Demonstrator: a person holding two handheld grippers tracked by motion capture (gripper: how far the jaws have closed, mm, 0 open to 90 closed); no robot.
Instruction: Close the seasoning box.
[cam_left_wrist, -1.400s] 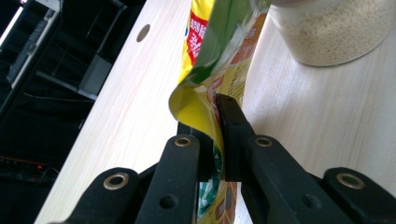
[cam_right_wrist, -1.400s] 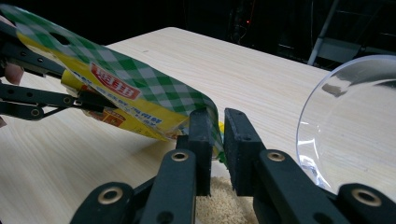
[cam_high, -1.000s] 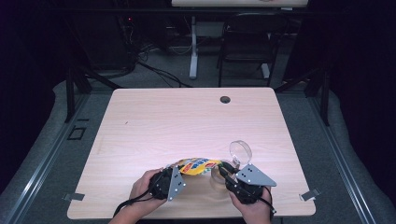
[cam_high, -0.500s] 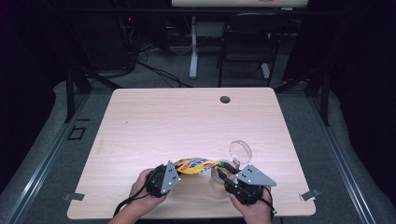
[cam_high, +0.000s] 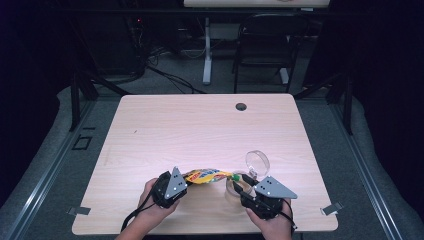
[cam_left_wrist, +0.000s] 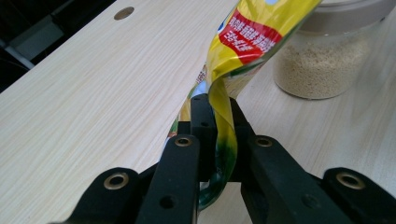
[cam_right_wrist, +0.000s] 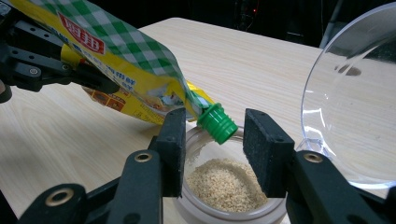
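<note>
Spout pouch (cam_high: 206, 175): yellow foil-type sachet w/ green-white check print, red label, green ribbed screw cap (cam_right_wrist: 217, 122). Held off the table betw. both tongs, spout end over the open jar.

Left gripper (cam_high: 181, 181): jaws narrow, clamped on pouch's flat bottom seam; film pinched & creased betw. the black pads in the left gripper view.

Right gripper (cam_right_wrist: 212, 144): jaws have just been opening, now stand fairly wide either side of the cap, a gap showing on both sides, pads not pressing. Pads (cam_right_wrist: 261, 144) black, foam-like, blocky.

Step, as judged: cap let go by right tongs, cap appears still on; pouch poised spout-down above the jar for pouring. Next move prob. calls for right tongs to re-close on the ribbed cap and twist, left holding the seam firm so the soft pouch doesn't swivel; cap is small & round, so a centred grip needed.

Jar (cam_right_wrist: 224, 186): round, clear wall, pale beige rim, part-filled w/ fine tan grains (sesame-like). Sits under the spout, betw. right jaws.

Lid (cam_right_wrist: 350, 98): clear dished plastic disc, standing tilted just beside the jar, hinged or loose can't tell.

Table (cam_high: 200, 125): light wood-grain laminate, matt, round cable hole (cam_high: 241, 106) at far edge.
</note>
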